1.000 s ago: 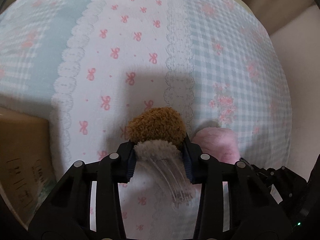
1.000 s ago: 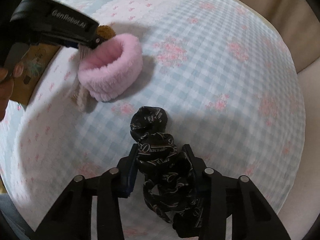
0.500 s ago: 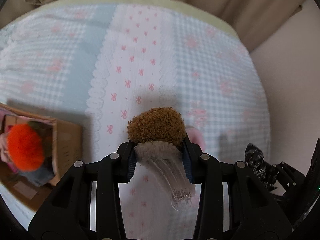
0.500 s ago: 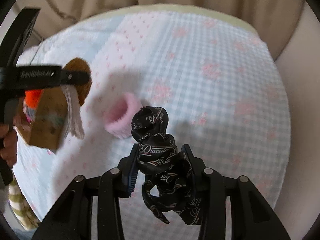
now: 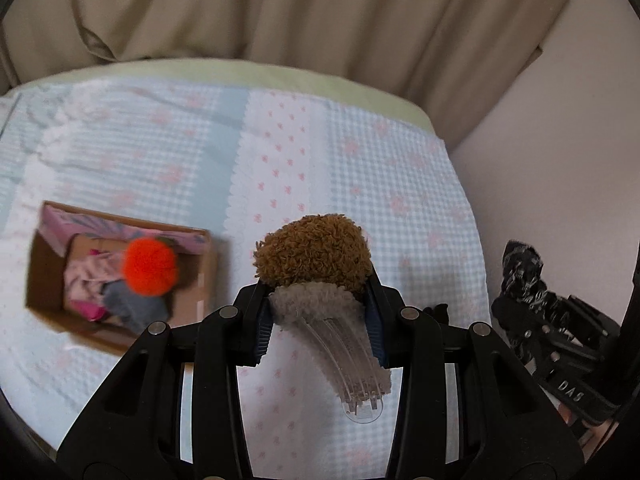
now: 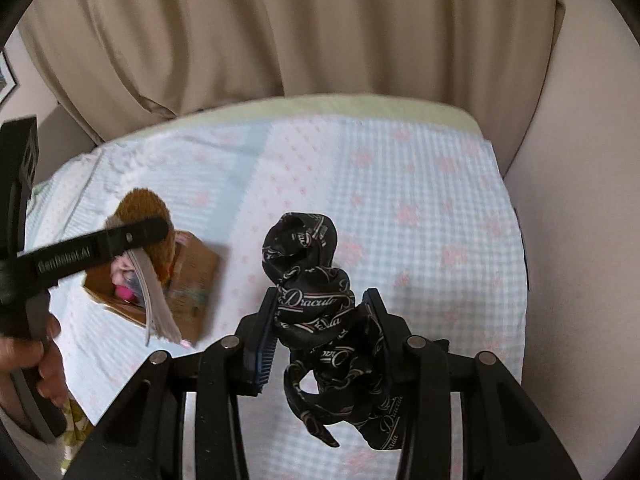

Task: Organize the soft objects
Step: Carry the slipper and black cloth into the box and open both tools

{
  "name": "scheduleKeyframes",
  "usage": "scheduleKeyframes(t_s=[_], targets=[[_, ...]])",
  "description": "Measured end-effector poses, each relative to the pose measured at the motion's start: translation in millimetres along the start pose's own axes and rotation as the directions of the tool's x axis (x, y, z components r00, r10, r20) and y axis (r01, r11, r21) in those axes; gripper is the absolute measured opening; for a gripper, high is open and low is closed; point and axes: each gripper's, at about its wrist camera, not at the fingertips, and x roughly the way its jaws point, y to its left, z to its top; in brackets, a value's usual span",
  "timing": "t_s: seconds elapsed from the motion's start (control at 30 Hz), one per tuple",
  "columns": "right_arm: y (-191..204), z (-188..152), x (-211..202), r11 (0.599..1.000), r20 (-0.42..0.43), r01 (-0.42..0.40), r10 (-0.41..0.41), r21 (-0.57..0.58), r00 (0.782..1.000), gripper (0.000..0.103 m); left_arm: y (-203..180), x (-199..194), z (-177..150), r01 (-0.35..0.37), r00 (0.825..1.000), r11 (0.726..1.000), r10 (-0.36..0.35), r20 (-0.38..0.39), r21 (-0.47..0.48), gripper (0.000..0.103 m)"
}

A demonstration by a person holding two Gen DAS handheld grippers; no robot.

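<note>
Bed (image 5: 400, 184) in gingham bedspread, beige curtain (image 5: 280, 12) behind, left claw (image 5: 318, 316) pinching fuzzy brown hair claw clip (image 5: 314, 256) aloft beside open cardboard box (image 5: 44, 280), orange pompom (image 5: 149, 266) inside visible only from left, right claw (image 6: 316, 332) gripping black Dracula-print scrunchie (image 6: 312, 276) above bedspread.

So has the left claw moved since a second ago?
Yes. The left claw has risen off the bedspread and now sits near the cardboard box.
</note>
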Motion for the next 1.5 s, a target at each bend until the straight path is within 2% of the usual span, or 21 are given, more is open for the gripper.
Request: scheduleKeyframes(t_s=[0.13, 0.3, 0.47, 0.7, 0.93, 1.1, 1.3, 1.5], targets=[[32.5, 4.4, -28.2, 1.0, 0.04, -0.027, 0.028, -0.007, 0.999, 0.038, 18.9, -34.8, -3.3, -0.018, 0.999, 1.0, 0.018, 0.035, -0.01, 0.035], [81.0, 6.5, -41.0, 0.998, 0.053, -0.062, 0.064, -0.031, 0.997, 0.038, 62.0, -76.9, -2.1, -0.04, 0.996, 0.999, 0.043, 0.083, -0.035, 0.035], [133.9, 9.1, -40.4, 0.995, 0.054, -0.091, 0.094, -0.049, 0.994, 0.038, 114.9, -99.7, 1.6, -0.056, 0.993, 0.997, 0.061, 0.102, -0.053, 0.035], [209.0, 19.9, -14.3, 0.995, 0.023, -0.101, 0.101, -0.025, 0.995, 0.038, 208.6, -104.6, 12.0, -0.067, 0.996, 0.996, 0.07, 0.059, -0.066, 0.035], [272.2, 30.1, 39.7, 0.995, -0.045, -0.089, 0.091, 0.043, 0.995, 0.038, 292.4, -67.6, 27.4, -0.071, 0.997, 0.996, 0.069, -0.038, -0.05, 0.035], [306.2, 32.5, 90.7, 0.99, -0.112, -0.086, 0.098, 0.108, 0.989, 0.038, 329.2, -29.1, 34.7, -0.065, 0.991, 0.997, 0.061, -0.119, -0.033, 0.035], [325.6, 37.0, 136.9, 0.985, -0.183, -0.081, 0.108, 0.149, 0.977, 0.038, 357.9, 17.8, 34.0, -0.069, 0.973, 0.997, 0.06, -0.223, -0.033, 0.035], [331.5, 47.9, 185.3, 0.982, -0.26, -0.096, 0.137, 0.163, 0.956, 0.038, 364.5, 71.1, 23.0, -0.09, 0.937, 0.996, 0.089, -0.338, 0.013, 0.035]])
